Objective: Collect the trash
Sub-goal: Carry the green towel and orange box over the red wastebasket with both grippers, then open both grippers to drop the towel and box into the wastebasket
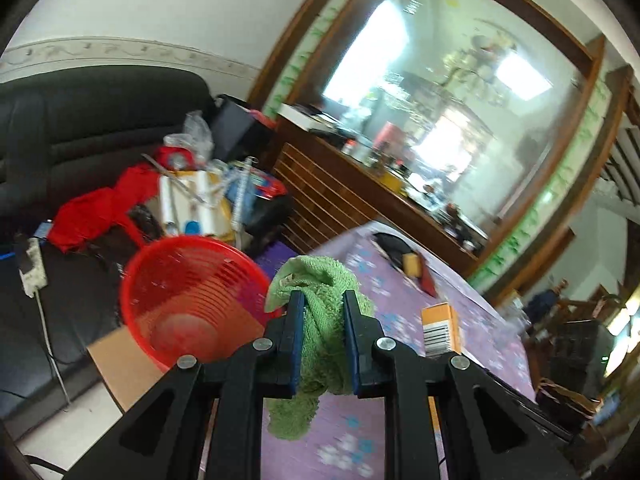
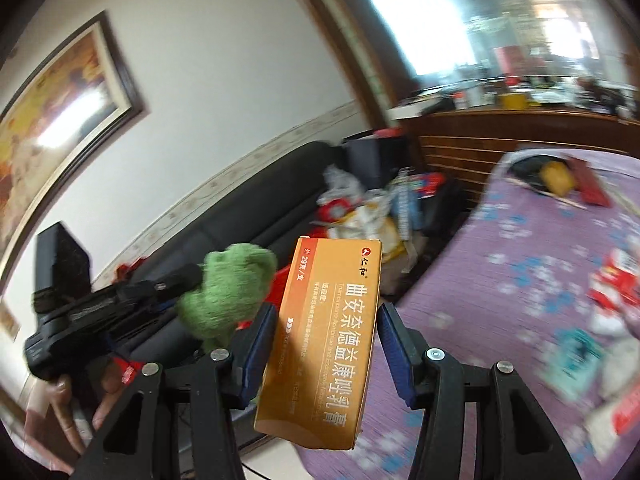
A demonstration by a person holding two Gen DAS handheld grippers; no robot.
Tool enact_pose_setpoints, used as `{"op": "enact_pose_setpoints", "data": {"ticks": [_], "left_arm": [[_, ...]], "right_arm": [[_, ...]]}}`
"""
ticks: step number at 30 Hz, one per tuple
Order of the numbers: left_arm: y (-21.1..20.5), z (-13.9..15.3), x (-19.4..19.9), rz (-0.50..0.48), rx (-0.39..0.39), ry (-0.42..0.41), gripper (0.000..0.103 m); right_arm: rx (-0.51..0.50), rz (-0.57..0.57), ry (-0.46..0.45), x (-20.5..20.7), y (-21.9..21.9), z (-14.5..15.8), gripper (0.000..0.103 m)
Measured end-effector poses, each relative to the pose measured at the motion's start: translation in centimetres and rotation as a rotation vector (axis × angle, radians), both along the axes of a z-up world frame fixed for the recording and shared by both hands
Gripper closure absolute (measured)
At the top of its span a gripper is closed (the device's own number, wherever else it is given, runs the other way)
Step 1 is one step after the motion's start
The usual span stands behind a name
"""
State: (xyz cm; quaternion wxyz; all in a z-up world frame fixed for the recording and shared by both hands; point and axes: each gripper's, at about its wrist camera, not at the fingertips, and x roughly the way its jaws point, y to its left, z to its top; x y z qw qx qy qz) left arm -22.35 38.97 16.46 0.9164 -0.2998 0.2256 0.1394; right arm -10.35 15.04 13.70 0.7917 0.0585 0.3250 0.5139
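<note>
While left tongs (image 1: 323, 312) clamp green cloth (image 1: 320, 320), right tongs (image 2: 326, 332) grip orange box (image 2: 324, 340)

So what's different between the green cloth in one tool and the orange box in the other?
The green cloth is soft and crumpled, drooping below the left tool; the orange box is stiff and flat-sided, standing upright in the right tool. The cloth is plain; the box carries printed Chinese text. The box's right side shows a gap to the pad. Both are held above the purple table.

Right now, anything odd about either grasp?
The right gripper looks open around the orange box, which is tilted, with a gap on its right side. The left gripper pinches a green cloth, hardly trash.
</note>
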Motion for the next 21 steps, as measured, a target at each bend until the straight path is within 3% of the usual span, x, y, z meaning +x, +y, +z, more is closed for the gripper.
{"op": "enact_pose_setpoints", "data": {"ticks": [6,12,21], "left_arm": [[5.3,-3.4,1.3,0.051,-0.035,0.054,0.084],[8.8,-7.5,3.4,0.063,-0.063,0.143,0.084],[11.8,-10.6,5.4,0.068,-0.099,0.237,0.083]], "right_arm": [[-0.028,0.109,0.029,0.9,8.1,-1.6,0.047],[-0.106,0.15,0.151,3.6,15.3,-6.0,0.047],[-0.177,0.132,0.217,6.0,19.6,-10.2,0.044]]}}
